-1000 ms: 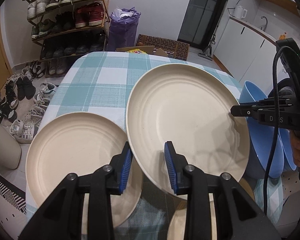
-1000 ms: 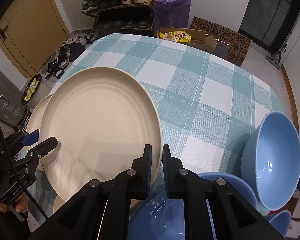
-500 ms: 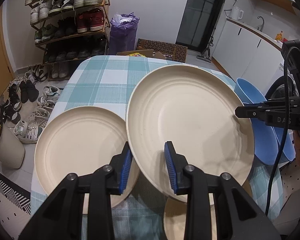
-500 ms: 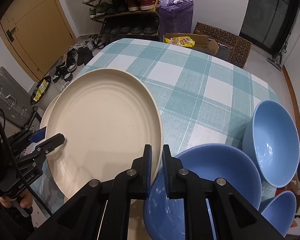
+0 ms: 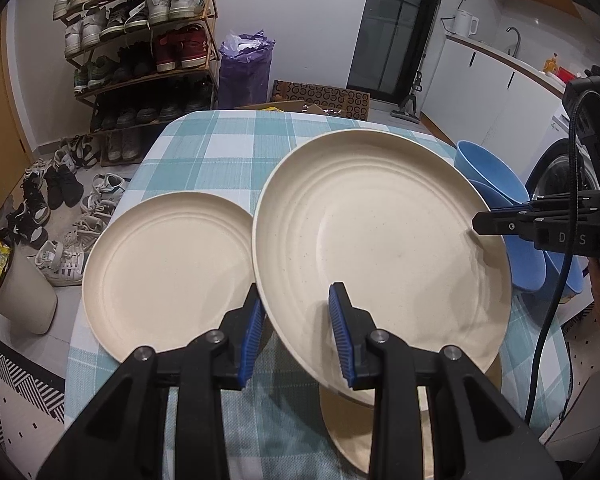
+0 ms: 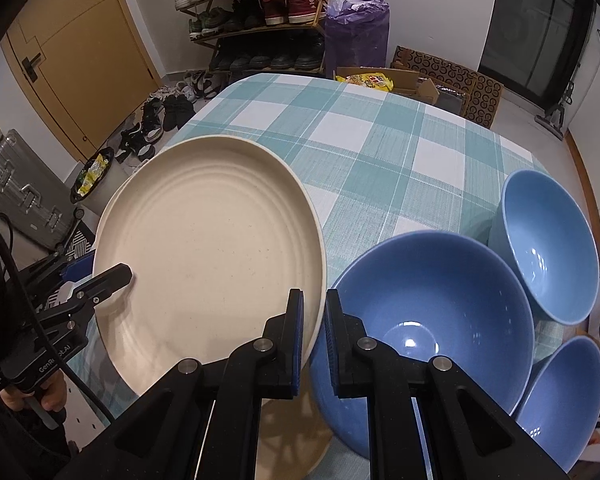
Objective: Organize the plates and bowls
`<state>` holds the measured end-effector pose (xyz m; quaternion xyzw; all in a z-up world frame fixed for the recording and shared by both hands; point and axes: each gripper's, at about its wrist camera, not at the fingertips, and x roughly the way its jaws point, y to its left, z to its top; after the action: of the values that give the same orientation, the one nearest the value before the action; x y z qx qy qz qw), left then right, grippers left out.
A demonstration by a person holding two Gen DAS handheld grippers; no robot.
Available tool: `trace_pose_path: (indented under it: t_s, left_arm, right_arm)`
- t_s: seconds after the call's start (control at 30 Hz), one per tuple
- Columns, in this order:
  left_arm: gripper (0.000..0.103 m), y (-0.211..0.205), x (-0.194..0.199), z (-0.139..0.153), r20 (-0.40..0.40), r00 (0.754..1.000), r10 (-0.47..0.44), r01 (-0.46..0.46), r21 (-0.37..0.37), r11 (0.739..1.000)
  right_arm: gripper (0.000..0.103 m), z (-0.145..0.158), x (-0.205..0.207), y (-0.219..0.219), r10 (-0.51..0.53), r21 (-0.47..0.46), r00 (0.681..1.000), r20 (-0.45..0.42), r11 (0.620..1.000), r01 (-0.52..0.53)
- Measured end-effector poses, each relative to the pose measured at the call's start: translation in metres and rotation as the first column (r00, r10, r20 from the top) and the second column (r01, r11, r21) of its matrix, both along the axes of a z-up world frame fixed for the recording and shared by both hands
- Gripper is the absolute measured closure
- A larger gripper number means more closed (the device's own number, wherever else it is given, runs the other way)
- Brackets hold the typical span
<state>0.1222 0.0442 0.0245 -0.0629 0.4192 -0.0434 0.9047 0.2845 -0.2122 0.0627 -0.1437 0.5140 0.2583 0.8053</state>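
Counting cream plates in the left wrist view: three. A large plate (image 5: pixel 380 240) fills centre-right, a smaller plate (image 5: pixel 168 268) sits centre-left, and a third plate (image 5: pixel 348 428) peeks out at the bottom under the large one.

Blue bowls in the right wrist view: three too. A big bowl (image 6: pixel 428 320) lower centre, a second bowl (image 6: pixel 548 240) at right, a third bowl (image 6: pixel 564 400) in the lower right corner.

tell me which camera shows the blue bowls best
The right wrist view: three blue bowls show their open insides, right of the large plate. The left wrist view catches only slivers of them behind that plate's rim.
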Motion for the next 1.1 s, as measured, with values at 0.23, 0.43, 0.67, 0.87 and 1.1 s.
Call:
trace_pose_path:
  t_s: [0.23, 0.43, 0.67, 0.87, 1.1]
  left_arm:
    - [0.072, -0.004, -0.015, 0.002, 0.011, 1.000, -0.003, 0.003, 0.008, 1.000]
    - [0.072, -0.011, -0.029, 0.003, 0.024, 1.000, -0.009, 0.009, 0.017, 1.000]
    - [0.072, -0.016, -0.039, 0.000, 0.032, 0.999, -0.018, 0.017, 0.022, 1.000]
    - [0.072, -0.021, -0.048, -0.006, 0.036, 0.999, -0.035, 0.034, 0.034, 0.999]
    - [0.072, -0.024, -0.051, -0.012, 0.032, 0.998, -0.049, 0.048, 0.036, 0.998]
  right_arm:
    - [0.092, 0.000, -0.023, -0.007, 0.006, 0.007, 1.000, 0.006, 1.000, -0.006]
    - [0.092, -0.001, -0.040, -0.016, 0.002, 0.018, 1.000, 0.011, 1.000, -0.002]
    - [0.092, -0.007, -0.058, -0.028, -0.004, 0.030, 1.000, 0.012, 1.000, 0.003]
    - [0.092, -0.015, -0.067, -0.037, -0.014, 0.043, 1.000, 0.004, 0.999, 0.014]
    - [0.092, -0.026, -0.076, -0.045, -0.026, 0.048, 1.000, -0.009, 0.999, 0.027]
